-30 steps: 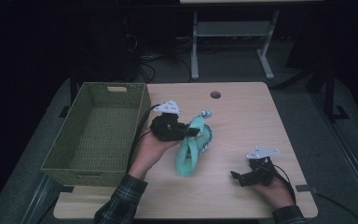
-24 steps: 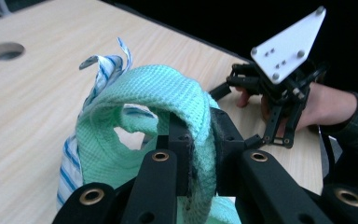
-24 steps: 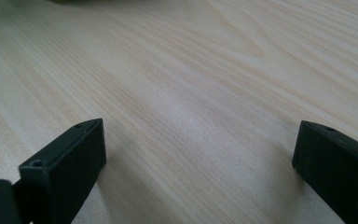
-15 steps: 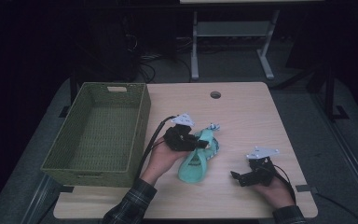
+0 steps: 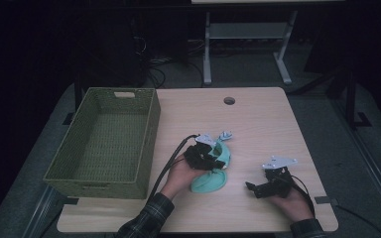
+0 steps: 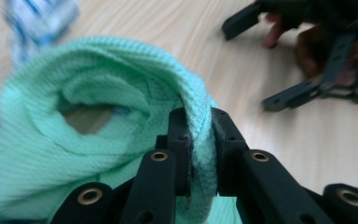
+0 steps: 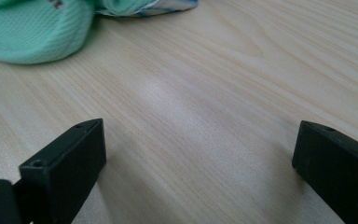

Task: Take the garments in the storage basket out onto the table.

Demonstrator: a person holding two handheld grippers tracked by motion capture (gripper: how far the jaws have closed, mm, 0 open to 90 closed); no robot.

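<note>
Soft, light green sock (image 6: 98, 154): left fingers (image 6: 200, 154) pinch its folded cuff; right fingers (image 7: 191, 172) rest wide open, empty.

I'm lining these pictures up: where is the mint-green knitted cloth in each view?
High view: mint-green knitted cloth lies at the table's centre-bottom, under the left gripper.
Left gripper view: left and centre, its fold pinched between the jaws.
Right gripper view: top left corner.
Shared landmark: light wooden table.
</note>
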